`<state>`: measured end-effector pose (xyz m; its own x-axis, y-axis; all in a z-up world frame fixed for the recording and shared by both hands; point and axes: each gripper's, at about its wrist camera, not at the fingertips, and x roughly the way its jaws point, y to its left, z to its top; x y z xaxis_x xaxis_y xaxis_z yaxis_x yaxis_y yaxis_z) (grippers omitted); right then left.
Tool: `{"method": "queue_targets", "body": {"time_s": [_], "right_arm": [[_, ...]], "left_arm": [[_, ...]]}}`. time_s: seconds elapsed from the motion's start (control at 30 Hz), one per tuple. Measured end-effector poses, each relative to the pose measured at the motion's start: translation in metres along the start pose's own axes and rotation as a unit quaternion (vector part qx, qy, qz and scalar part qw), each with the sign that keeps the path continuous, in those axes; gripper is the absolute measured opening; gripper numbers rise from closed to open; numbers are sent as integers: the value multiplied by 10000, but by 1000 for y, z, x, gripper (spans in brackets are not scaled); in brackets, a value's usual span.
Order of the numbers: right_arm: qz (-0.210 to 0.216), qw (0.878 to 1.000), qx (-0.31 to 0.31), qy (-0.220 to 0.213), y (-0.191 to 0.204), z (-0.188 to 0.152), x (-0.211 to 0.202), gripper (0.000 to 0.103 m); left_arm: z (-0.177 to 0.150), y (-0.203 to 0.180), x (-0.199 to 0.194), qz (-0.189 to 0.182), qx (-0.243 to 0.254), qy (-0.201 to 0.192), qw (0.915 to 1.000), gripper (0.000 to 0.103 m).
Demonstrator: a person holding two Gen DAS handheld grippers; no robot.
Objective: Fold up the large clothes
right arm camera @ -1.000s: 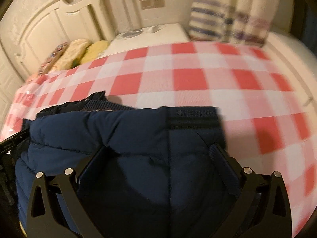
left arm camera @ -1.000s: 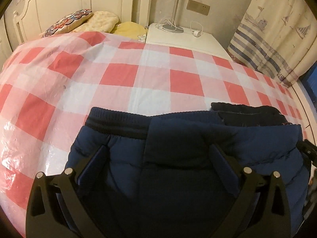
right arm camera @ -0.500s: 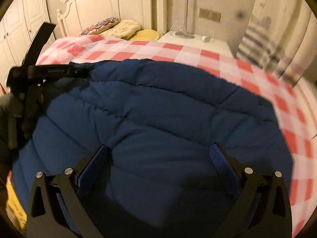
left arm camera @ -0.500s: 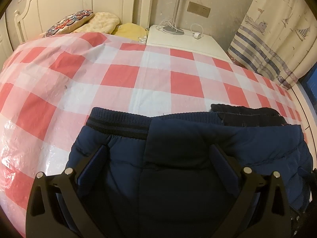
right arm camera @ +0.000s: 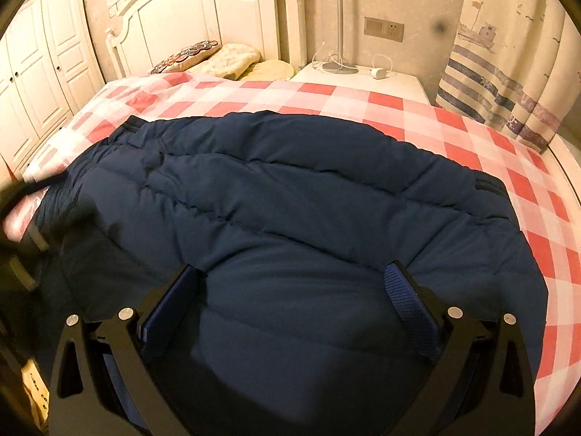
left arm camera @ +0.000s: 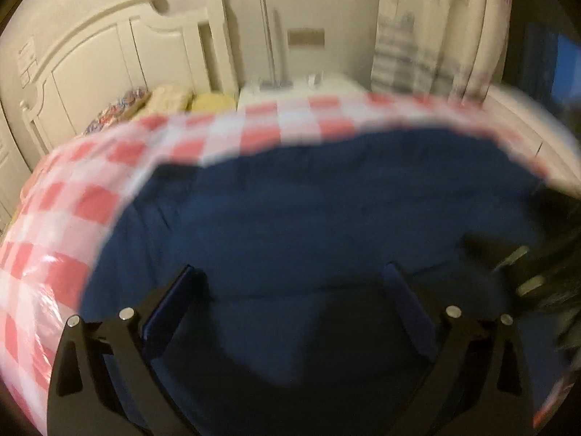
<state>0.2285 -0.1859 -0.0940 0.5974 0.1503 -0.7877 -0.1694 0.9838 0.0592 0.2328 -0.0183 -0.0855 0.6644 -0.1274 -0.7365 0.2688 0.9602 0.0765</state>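
A navy quilted padded jacket (right arm camera: pixel 290 200) lies spread on the red-and-white checked bed cover (right arm camera: pixel 472 127), with its ribbed hem at the far left and right. My right gripper (right arm camera: pixel 294 283) hovers open over its near part with nothing pinched. The left gripper (right arm camera: pixel 21 196) shows as a dark blur at the jacket's left edge. In the blurred left wrist view the jacket (left arm camera: pixel 326 200) fills the middle, with the bed cover (left arm camera: pixel 72 200) around it. My left gripper (left arm camera: pixel 290 283) is open above the fabric. A dark blur at the right is the right gripper (left arm camera: pixel 537 276).
A white headboard (right arm camera: pixel 203 11) and pillows (right arm camera: pixel 232 60) are at the far end of the bed. A white nightstand (right arm camera: pixel 363 76) holds a lamp base and a charger. A striped curtain (right arm camera: pixel 508 72) hangs on the right, and a white wardrobe (right arm camera: pixel 36 72) stands on the left.
Both views have swung away from the ribbed hem and now look across the jacket's quilted surface. The left gripper is moving fast, blurring its view. Both stay open.
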Motion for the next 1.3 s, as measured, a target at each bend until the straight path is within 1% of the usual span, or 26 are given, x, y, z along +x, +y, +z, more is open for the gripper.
{"method": "queue_targets", "body": {"time_s": [0.07, 0.13, 0.17, 0.23, 0.27, 0.33, 0.37, 0.47, 0.57, 0.63, 0.67, 0.73, 0.77, 0.8, 0.83, 0.87, 0.9, 0.93, 0.97, 1.03, 1.13, 1.17, 1.2, 1.23, 1.27, 1.3], "right_arm": [[-1, 10000, 66, -20, -2, 0, -8, 98], [-286, 9993, 136, -222, 0, -3, -27, 98], [-207, 9990, 87, -389, 5, -5, -39, 98], [-94, 9985, -212, -492, 20, -11, -48, 98], [-128, 9982, -373, -455, 27, -15, -47, 98], [-359, 9967, -730, -69, 43, -29, -23, 99], [-361, 9964, -736, -206, 43, -32, -20, 99], [-264, 9974, -654, -132, 39, -30, -16, 99], [-216, 9977, -628, -150, 37, -32, -17, 99], [-208, 9982, -549, -89, 32, -31, -25, 98], [-338, 9982, -467, -158, 28, -32, -36, 98], [-441, 9977, -334, -396, 16, -35, -53, 98], [-532, 9973, -205, -461, 2, -40, -61, 98], [-672, 9968, -99, -428, -11, -44, -61, 98], [-766, 9964, 34, -365, -25, -49, -59, 98], [-516, 9976, 332, -326, -45, -58, -54, 98], [-219, 9975, 535, -415, -56, -64, -52, 99], [-77, 9967, 641, -492, -61, -68, -52, 98], [-81, 9967, 644, -482, -62, -68, -53, 98], [-249, 9975, 559, -343, -57, -64, -55, 98], [-535, 9950, 655, -527, -60, -65, -73, 98], [-613, 9941, 692, -568, -66, -68, -77, 98], [-705, 9933, 759, -517, -73, -76, -77, 98], [-608, 9935, 867, -428, -83, -84, -72, 98], [-274, 9931, 1040, -475, -92, -93, -68, 98], [-113, 9921, 1117, -552, -97, -97, -66, 98]], "left_arm": [[0, 8, 2, -151, -208, -17, 9997, 101], [-1, 8, 4, -168, -202, -8, 9997, 101], [-3, 7, 4, -135, -173, -26, 9998, 101], [-5, 4, 5, -42, -112, -65, 9999, 101], [-5, 4, 4, -25, -103, -78, 9999, 101], [-7, 5, 4, 34, -97, -111, 9999, 101], [-9, 3, 3, 67, -79, -130, 9999, 101], [-9, -2, 4, 246, 37, -138, 9996, 101], [-9, 1, 3, 143, -64, -85, 9998, 101], [-10, 13, -10, 181, -307, -114, 9993, 101], [-14, 25, -23, 195, -474, -264, 9983, 101], [-21, 48, -34, 355, -709, -348, 9962, 101], [-24, 58, -34, 470, -802, -310, 9952, 101], [-30, 75, -28, 641, -954, -165, 9932, 101], [-36, 87, -19, 641, -1094, -9, 9919, 101], [-40, 96, -15, 429, -1205, -8, 9918, 101], [-44, 103, -15, 225, -1340, -118, 9907, 101], [-44, 102, -16, 244, -1345, -123, 9905, 101], [-43, 99, -15, 320, -1275, -98, 9913, 101], [-40, 95, -17, 471, -1173, -63, 9920, 101], [-51, 109, -26, 523, -1442, -171, 9880, 101], [-56, 118, -26, 412, -1623, -151, 9858, 101], [-61, 128, -22, 120, -1861, -101, 9824, 101], [-65, 135, -18, -131, -2043, -44, 9788, 101], [-66, 138, -17, -226, -2108, -15, 9773, 101], [-66, 138, -15, -253, -2107, 24, 9772, 101]]}}
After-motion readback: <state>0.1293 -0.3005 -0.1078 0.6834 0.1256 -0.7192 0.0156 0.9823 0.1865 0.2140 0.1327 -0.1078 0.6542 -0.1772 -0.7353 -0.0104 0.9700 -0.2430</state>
